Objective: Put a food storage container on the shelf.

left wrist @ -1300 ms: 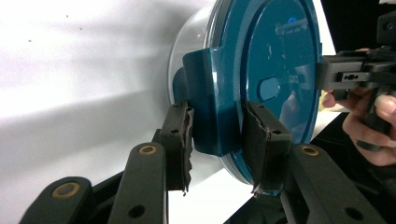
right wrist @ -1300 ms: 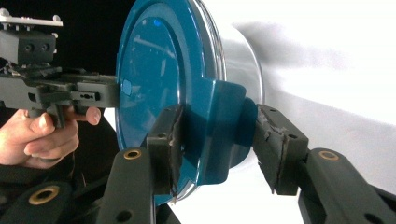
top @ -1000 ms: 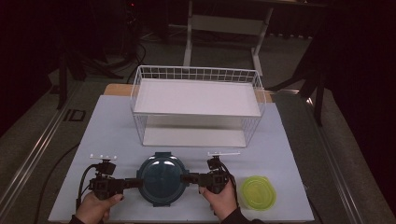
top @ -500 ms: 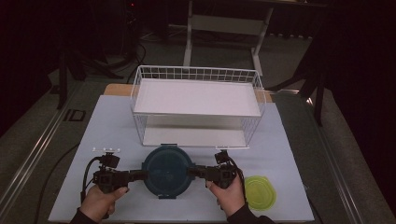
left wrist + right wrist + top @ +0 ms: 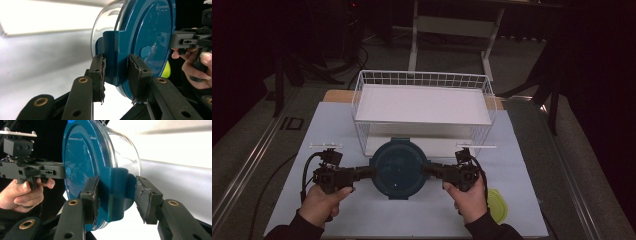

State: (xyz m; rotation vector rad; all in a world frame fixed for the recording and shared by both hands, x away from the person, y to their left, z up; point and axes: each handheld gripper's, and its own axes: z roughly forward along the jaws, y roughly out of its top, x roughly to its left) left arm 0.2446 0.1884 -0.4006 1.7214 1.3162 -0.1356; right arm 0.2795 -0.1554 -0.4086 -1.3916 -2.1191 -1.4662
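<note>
Both grippers matte black. Left gripper (image 5: 116,72): flat link arms, brass-ringed pivot holes, frayed dark pads (image 5: 136,72). Right gripper (image 5: 117,197): same links, same brass rings, pads (image 5: 145,195) cracked and ragged. Black cable (image 5: 305,172) loops off left unit. Dark sleeves (image 5: 484,231) at both wrists.

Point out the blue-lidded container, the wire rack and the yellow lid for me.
Container (image 5: 398,167), high view, middle of its blue lid.
Wire rack (image 5: 422,78), high view, back rim.
Yellow lid (image 5: 498,206), high view, part visible beside the right hand.
</note>
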